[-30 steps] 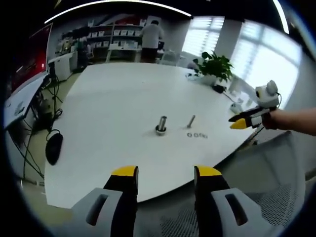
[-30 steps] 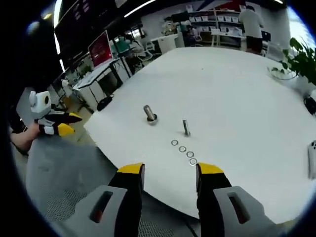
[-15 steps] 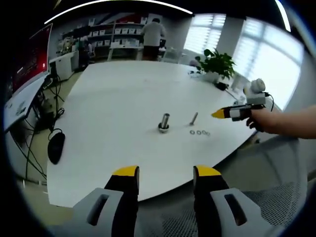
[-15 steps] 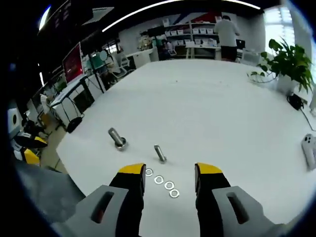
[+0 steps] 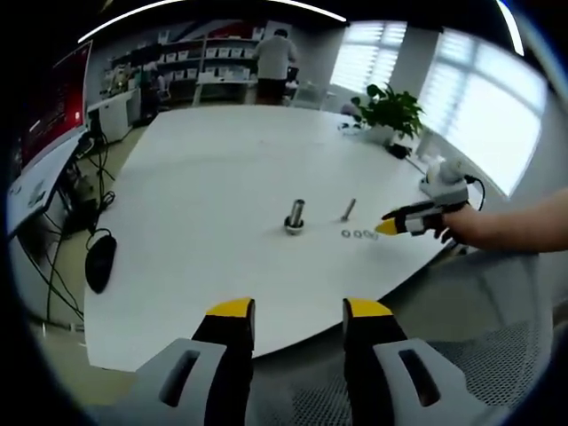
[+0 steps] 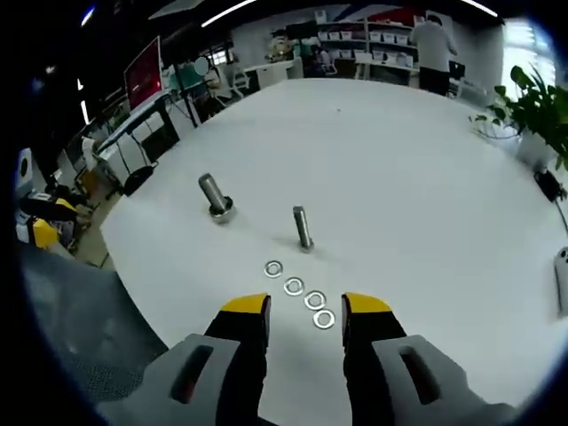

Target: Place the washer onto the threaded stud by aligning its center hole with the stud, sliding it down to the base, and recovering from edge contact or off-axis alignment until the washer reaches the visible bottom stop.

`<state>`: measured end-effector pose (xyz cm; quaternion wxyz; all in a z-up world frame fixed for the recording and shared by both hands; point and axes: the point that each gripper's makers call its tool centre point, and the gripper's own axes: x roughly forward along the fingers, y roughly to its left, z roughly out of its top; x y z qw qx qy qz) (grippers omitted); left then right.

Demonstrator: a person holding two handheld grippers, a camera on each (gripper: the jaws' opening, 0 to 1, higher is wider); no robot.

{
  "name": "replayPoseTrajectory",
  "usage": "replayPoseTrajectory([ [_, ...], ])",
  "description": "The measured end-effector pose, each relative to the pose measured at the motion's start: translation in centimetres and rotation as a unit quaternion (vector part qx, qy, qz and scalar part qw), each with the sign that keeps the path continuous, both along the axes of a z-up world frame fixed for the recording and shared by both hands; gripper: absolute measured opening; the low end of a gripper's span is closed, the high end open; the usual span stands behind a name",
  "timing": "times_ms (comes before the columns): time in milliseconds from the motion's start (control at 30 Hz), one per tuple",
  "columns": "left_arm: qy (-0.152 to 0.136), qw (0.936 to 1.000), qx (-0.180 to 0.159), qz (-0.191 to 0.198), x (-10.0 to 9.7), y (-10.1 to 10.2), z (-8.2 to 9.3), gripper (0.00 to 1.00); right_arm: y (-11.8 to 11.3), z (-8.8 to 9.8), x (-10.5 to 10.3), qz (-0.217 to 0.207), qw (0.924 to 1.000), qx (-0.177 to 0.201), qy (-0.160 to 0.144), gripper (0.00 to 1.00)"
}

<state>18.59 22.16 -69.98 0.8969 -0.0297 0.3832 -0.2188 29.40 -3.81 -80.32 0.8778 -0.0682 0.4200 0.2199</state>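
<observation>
Right gripper view: right gripper (image 6: 304, 309), jaws spread, hovers over four washers (image 6: 298, 293) lying near the threaded stud (image 6: 303, 228) on the counter (image 6: 399, 177). Reaching step; next, pinch one washer.

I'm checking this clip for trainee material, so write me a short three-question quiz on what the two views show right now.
1. True or false: one washer already sits on the thin stud.
2. How many washers lie in the row on the table?
3. Multiple choice: the right tool is A) shut on a washer, B) open just short of the washer row, C) resting on the thick stud.

Key
1. False; the thin stud is bare.
2. Four.
3. B. The left tool is open too, held back off the table edge.
</observation>
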Motion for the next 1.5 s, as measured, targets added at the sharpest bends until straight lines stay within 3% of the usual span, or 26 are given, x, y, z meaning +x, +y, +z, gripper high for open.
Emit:
replayPoseTrajectory([
  [67,0.000,1.0000,-0.001,0.003,0.0,0.1,0.0,0.37,-0.2,-0.5,0.2,0.003,1.0000,-0.006,-0.003,0.32],
  [167,0.001,1.0000,0.000,0.005,0.0,0.2,0.0,0.37,-1.1,-2.0,-0.3,-0.002,0.9993,-0.026,0.025,0.31],
  [367,0.001,1.0000,0.001,0.003,0.0,0.2,-0.1,0.37,-1.4,-3.5,-1.6,0.004,0.9982,-0.031,0.051,0.30],
  [567,-0.001,1.0000,-0.002,0.006,0.0,0.2,0.0,0.37,-1.3,-3.6,-1.0,0.019,0.9986,-0.036,0.035,0.26],
  [600,-0.002,1.0000,-0.002,0.006,0.0,0.2,0.0,0.37,-1.5,-3.6,-0.9,0.039,0.9973,-0.055,0.027,0.24],
  [733,-0.001,1.0000,-0.001,0.005,0.0,0.2,0.0,0.37,-1.2,-3.6,-0.8,0.044,0.9973,-0.050,0.032,0.23],
  [833,0.000,1.0000,-0.002,0.005,0.0,0.2,0.0,0.37,-0.4,-3.6,-0.5,0.093,0.9941,-0.052,0.020,0.22],
  [967,0.000,1.0000,-0.002,0.002,0.0,0.1,0.0,0.36,-0.5,-3.6,-0.5,0.111,0.9907,-0.065,0.045,0.20],
  [1000,0.001,1.0000,-0.002,0.002,0.0,0.1,0.0,0.36,-0.5,-3.7,-0.6,0.133,0.9860,-0.080,0.062,0.19],
  [1267,-0.001,1.0000,-0.005,0.002,0.0,0.1,0.0,0.36,-0.7,-3.7,-0.5,0.185,0.9685,-0.103,0.131,0.16],
  [1333,-0.001,1.0000,-0.006,0.004,0.0,0.1,0.0,0.36,-0.7,-3.8,-0.5,0.210,0.9580,-0.127,0.149,0.15],
  [1433,-0.001,1.0000,-0.006,0.003,0.0,0.1,0.1,0.36,-0.8,-3.9,-0.4,0.261,0.9351,-0.177,0.161,0.14],
  [1500,-0.001,1.0000,-0.006,0.001,0.0,0.1,0.0,0.36,-0.7,-3.9,-0.5,0.270,0.9277,-0.190,0.175,0.14],
])
